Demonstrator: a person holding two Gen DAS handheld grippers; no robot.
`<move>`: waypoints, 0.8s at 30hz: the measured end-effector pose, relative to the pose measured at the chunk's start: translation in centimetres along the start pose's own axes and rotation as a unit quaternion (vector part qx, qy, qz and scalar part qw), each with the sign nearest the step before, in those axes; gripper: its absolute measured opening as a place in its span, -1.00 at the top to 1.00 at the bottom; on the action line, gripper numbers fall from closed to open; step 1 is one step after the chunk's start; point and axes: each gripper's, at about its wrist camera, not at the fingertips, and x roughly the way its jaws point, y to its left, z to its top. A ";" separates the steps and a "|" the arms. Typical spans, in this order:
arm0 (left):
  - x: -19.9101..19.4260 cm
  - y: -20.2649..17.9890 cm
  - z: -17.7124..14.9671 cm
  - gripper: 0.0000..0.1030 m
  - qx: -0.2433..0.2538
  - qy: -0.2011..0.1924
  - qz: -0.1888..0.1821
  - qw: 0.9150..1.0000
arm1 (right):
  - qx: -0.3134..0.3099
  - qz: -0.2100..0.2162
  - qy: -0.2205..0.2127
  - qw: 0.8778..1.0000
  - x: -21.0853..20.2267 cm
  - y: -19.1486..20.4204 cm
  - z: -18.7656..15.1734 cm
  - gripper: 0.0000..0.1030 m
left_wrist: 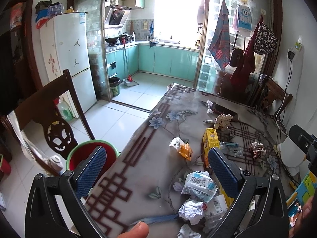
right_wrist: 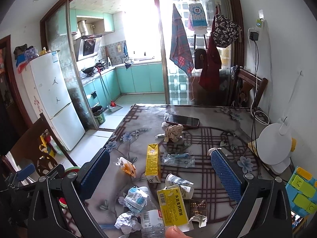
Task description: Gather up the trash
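Trash lies scattered on the flower-patterned table (left_wrist: 150, 170). My left gripper (left_wrist: 156, 164) is open and empty above the table's left edge. Between its fingers lie an orange snack wrapper (left_wrist: 183, 147), a blue-white wrapper (left_wrist: 200, 185) and a white paper ball (left_wrist: 191, 210). A yellow carton (left_wrist: 210, 144) stands by its right finger. My right gripper (right_wrist: 160, 170) is open and empty over the yellow carton (right_wrist: 153, 161), a paper cup (right_wrist: 180, 185), a yellow box (right_wrist: 172, 206) and a clear plastic bottle (right_wrist: 152, 222). A red bin with a green rim (left_wrist: 89, 154) sits beside the table.
A phone (right_wrist: 182, 121), a brown paper ball (right_wrist: 174, 131) and a clear wrapper (right_wrist: 178, 159) lie farther back. A white lamp (right_wrist: 275, 148) with cables stands at the right edge. A dark wooden chair (left_wrist: 53, 123) stands left of the table, a fridge (left_wrist: 69, 59) behind it.
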 end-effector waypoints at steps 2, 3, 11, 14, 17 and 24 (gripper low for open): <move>0.1 -0.1 0.2 -0.99 0.001 0.000 0.001 1.000 | -0.001 0.000 0.001 1.000 0.1 0.0 0.1 -1.00; 0.1 -0.1 0.2 -0.99 0.001 0.000 0.001 1.000 | -0.001 -0.001 0.002 1.000 0.2 0.0 0.1 -1.00; 0.5 -0.2 0.5 -0.99 0.004 0.001 0.005 1.000 | 0.001 -0.004 0.004 1.000 0.9 -0.2 0.2 -1.00; 0.5 -0.3 0.6 -0.99 0.006 -0.001 0.005 1.000 | 0.002 -0.005 0.004 1.000 1.0 -0.3 0.3 -1.00; 0.5 -0.4 0.7 -0.99 0.009 -0.003 0.005 1.000 | 0.001 -0.006 0.004 1.000 1.1 -0.3 0.3 -1.00; 0.6 -0.7 0.7 -0.99 0.012 -0.001 0.002 1.000 | 0.002 -0.008 0.005 1.000 1.3 -0.7 0.2 -1.00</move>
